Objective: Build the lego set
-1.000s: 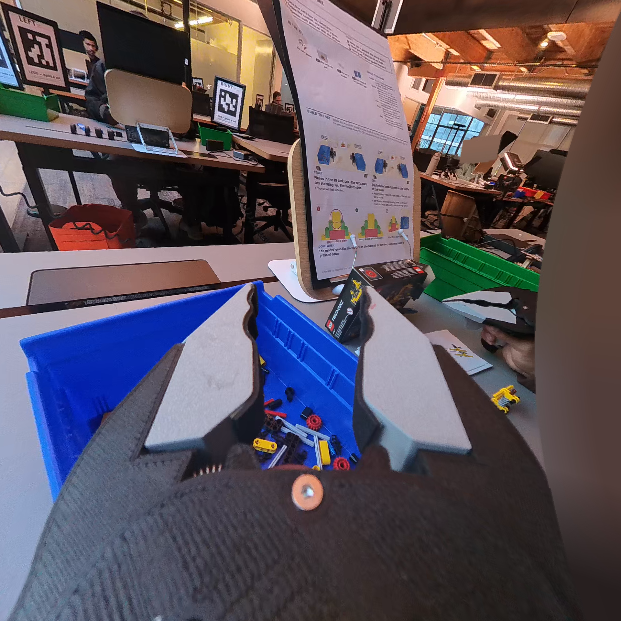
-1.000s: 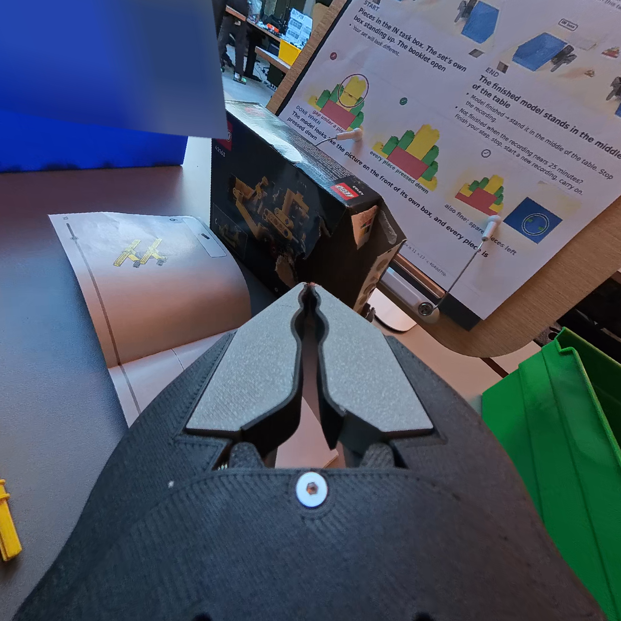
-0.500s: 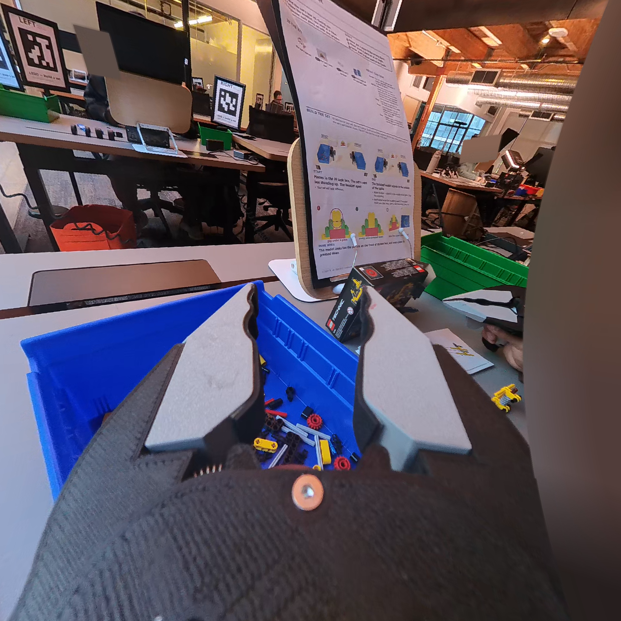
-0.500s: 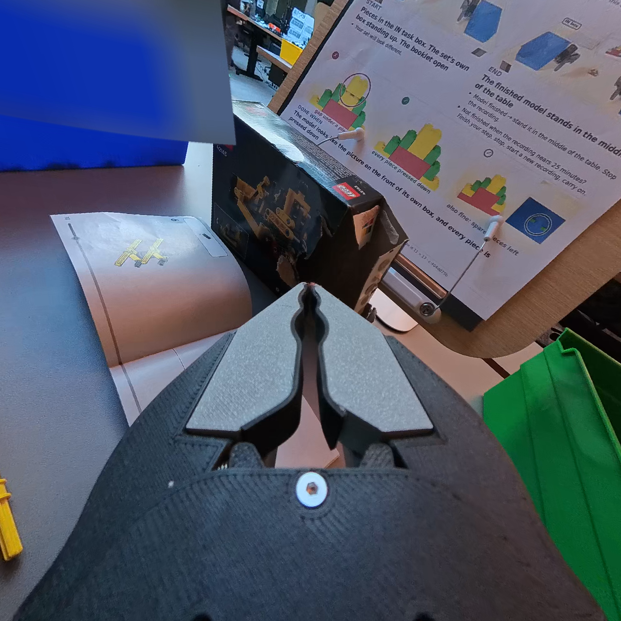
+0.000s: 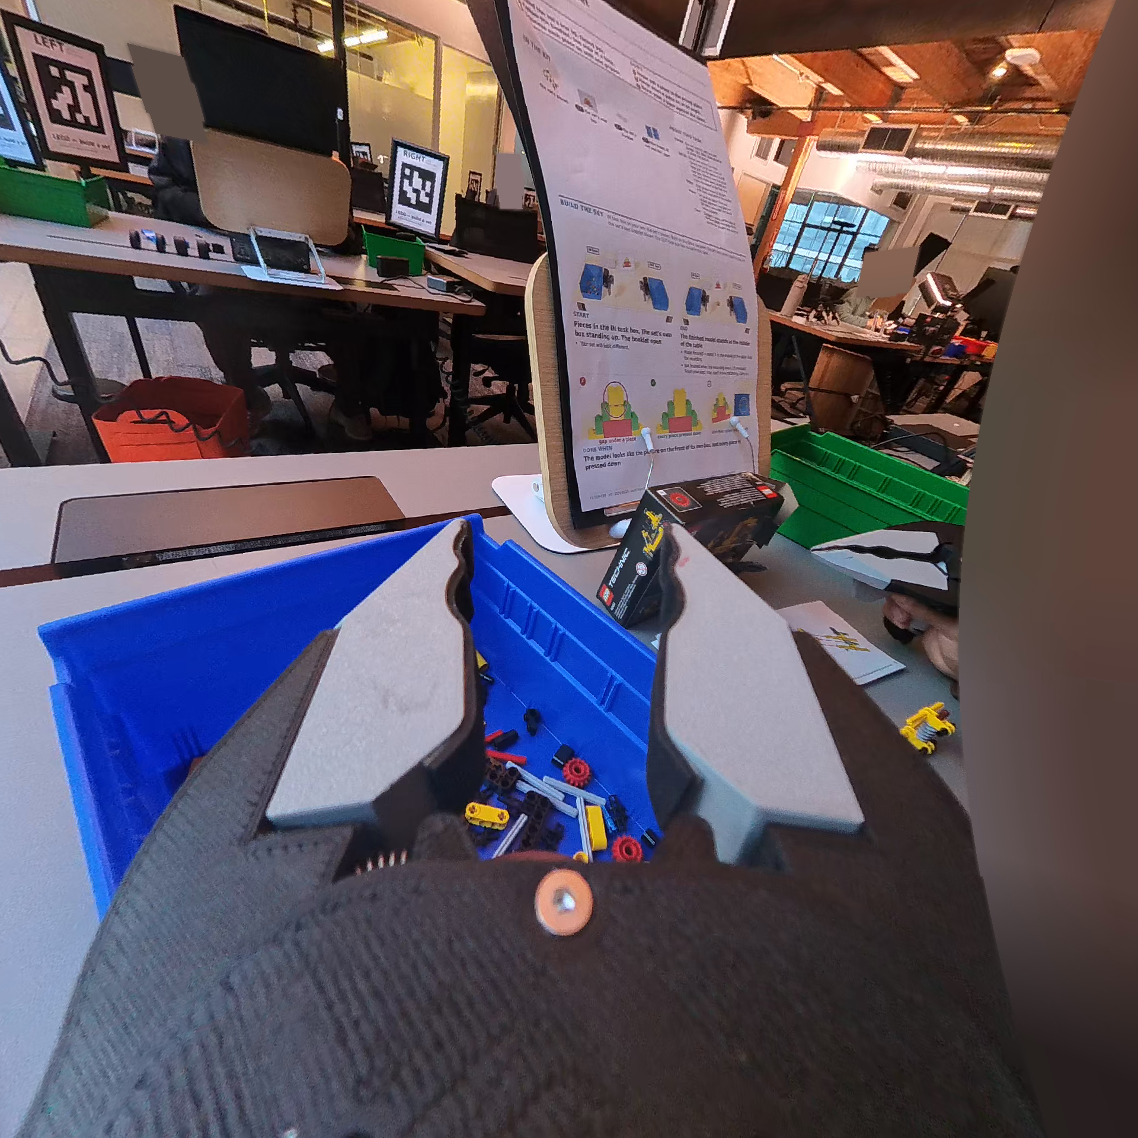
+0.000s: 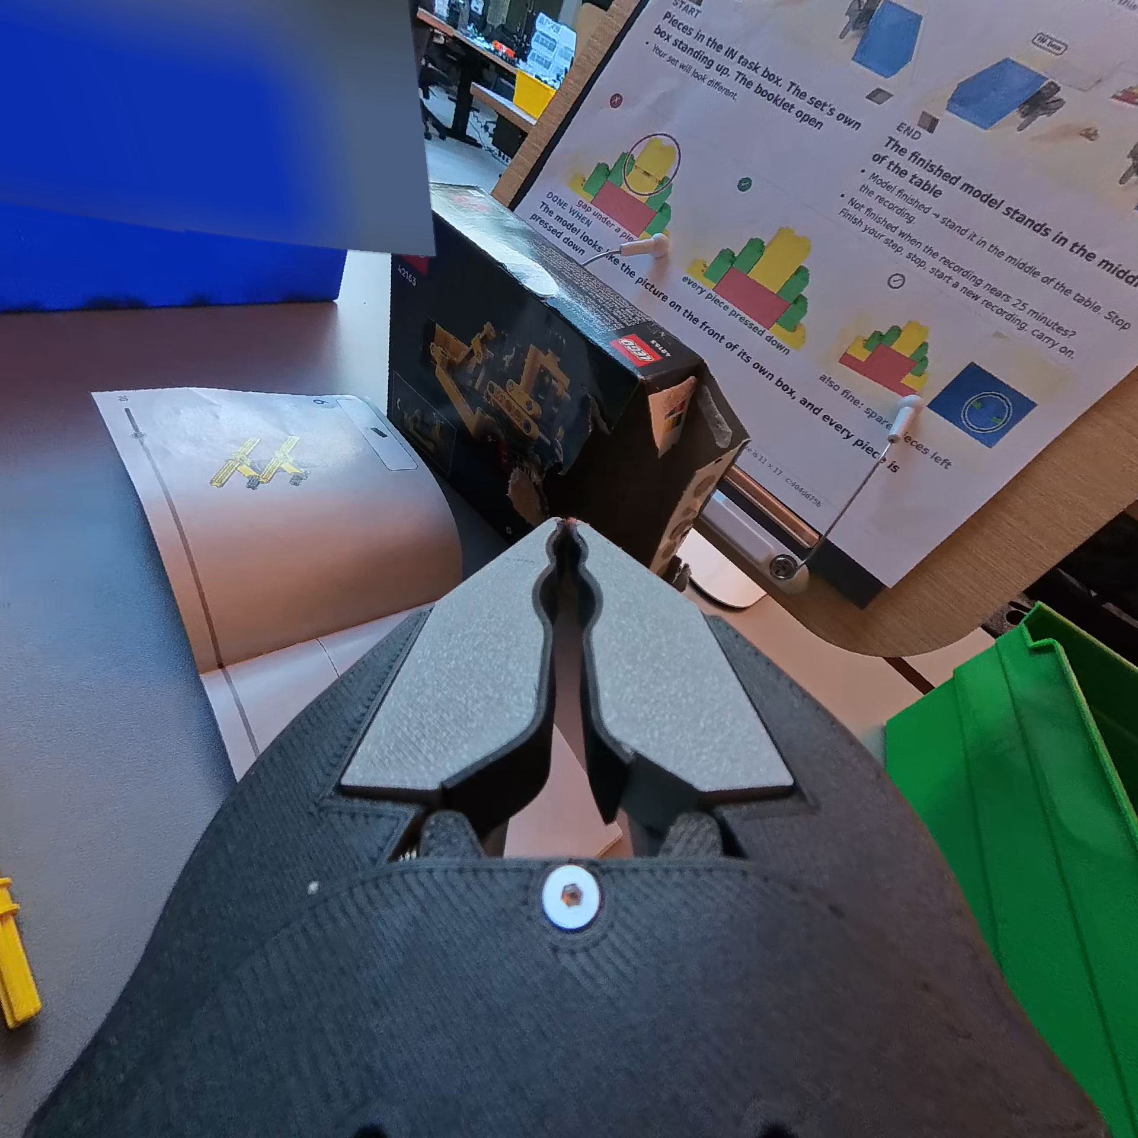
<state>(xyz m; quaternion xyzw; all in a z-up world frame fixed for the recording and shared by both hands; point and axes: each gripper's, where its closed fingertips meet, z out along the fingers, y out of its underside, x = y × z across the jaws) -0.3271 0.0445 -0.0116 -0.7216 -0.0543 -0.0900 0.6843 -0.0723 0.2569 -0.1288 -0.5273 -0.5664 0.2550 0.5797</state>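
Risk of fumbling: left hand-held gripper (image 5: 563,554) spread wide above the blue bin (image 5: 185,646) of small loose Lego pieces (image 5: 542,794), easily scattered or double-picked, right hand-held gripper (image 6: 568,523) pressed together, empty, over the open booklet (image 6: 277,492), yellow sub-assembly (image 5: 927,726) unsecured on the worktop (image 5: 819,585).

Yellow lego piece (image 6: 15,960) cut by left edge

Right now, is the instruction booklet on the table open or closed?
Open. The booklet lies spread beside the black set box, one page curving up from the centre fold and a printed build step showing.
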